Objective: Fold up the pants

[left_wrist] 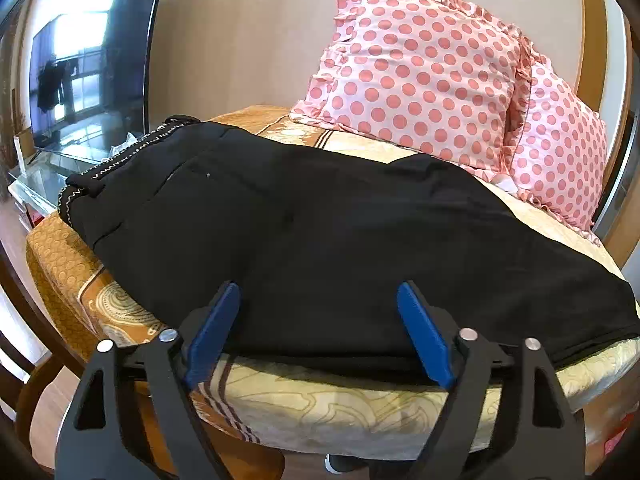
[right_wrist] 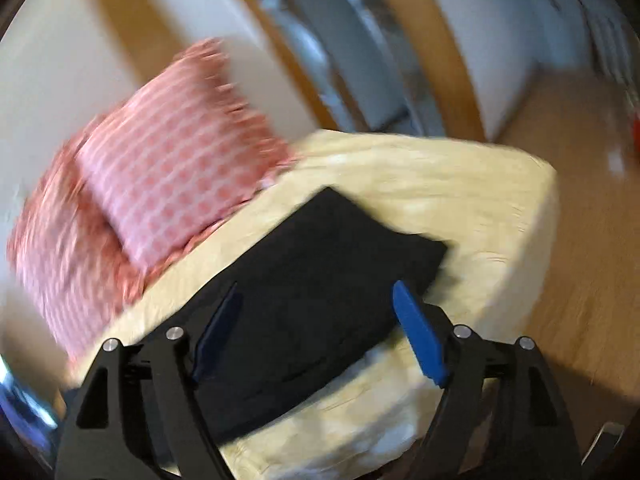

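Black pants point(left_wrist: 320, 232) lie flat across a bed, waistband with a white zigzag trim at the left point(left_wrist: 100, 168), legs running right. My left gripper point(left_wrist: 318, 292) is open, its blue fingers point(left_wrist: 216, 328) spread over the pants' near edge, holding nothing. In the blurred right wrist view the leg end of the pants point(right_wrist: 320, 288) lies on the bed. My right gripper point(right_wrist: 316, 292) is open above that leg end, empty.
The bed has a yellow and orange patterned cover point(left_wrist: 320, 408). Two pink polka-dot pillows point(left_wrist: 420, 68) lean on the wall behind the pants. A TV point(left_wrist: 88, 64) stands at the left. Wooden floor point(right_wrist: 580, 240) lies past the bed's edge.
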Action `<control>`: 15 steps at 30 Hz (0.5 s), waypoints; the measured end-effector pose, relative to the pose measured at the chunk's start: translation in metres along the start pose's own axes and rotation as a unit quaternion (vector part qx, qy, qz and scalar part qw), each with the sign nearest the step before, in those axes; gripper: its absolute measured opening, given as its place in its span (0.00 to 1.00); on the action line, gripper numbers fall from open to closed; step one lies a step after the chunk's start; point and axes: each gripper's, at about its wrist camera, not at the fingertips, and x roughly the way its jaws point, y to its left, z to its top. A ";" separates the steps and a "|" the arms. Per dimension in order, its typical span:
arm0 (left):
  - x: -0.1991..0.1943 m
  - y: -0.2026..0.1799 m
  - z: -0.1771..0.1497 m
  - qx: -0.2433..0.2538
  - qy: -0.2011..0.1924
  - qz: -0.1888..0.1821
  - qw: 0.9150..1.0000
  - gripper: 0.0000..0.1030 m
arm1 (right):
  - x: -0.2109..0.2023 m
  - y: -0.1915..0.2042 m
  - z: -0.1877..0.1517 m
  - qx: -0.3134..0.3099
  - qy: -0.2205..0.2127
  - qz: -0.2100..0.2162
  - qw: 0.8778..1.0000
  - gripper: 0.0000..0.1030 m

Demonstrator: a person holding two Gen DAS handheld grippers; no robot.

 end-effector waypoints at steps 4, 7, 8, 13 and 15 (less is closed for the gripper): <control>0.001 -0.003 -0.002 0.003 -0.002 0.004 1.000 0.86 | 0.002 -0.014 0.008 0.034 -0.001 -0.033 0.999 0.68; 0.000 -0.002 -0.001 0.001 -0.002 -0.003 1.000 0.86 | 0.010 -0.019 0.005 0.052 0.009 -0.048 0.997 0.65; 0.000 -0.002 0.000 0.000 -0.002 -0.005 1.000 0.86 | 0.012 -0.021 0.004 0.059 0.013 -0.040 0.997 0.65; 0.000 -0.002 -0.001 0.001 -0.005 -0.008 1.000 0.87 | 0.029 -0.004 -0.001 0.028 0.024 -0.028 0.999 0.57; -0.001 -0.002 -0.001 0.000 -0.006 -0.008 1.000 0.87 | 0.030 -0.004 -0.002 0.025 0.019 -0.034 0.999 0.44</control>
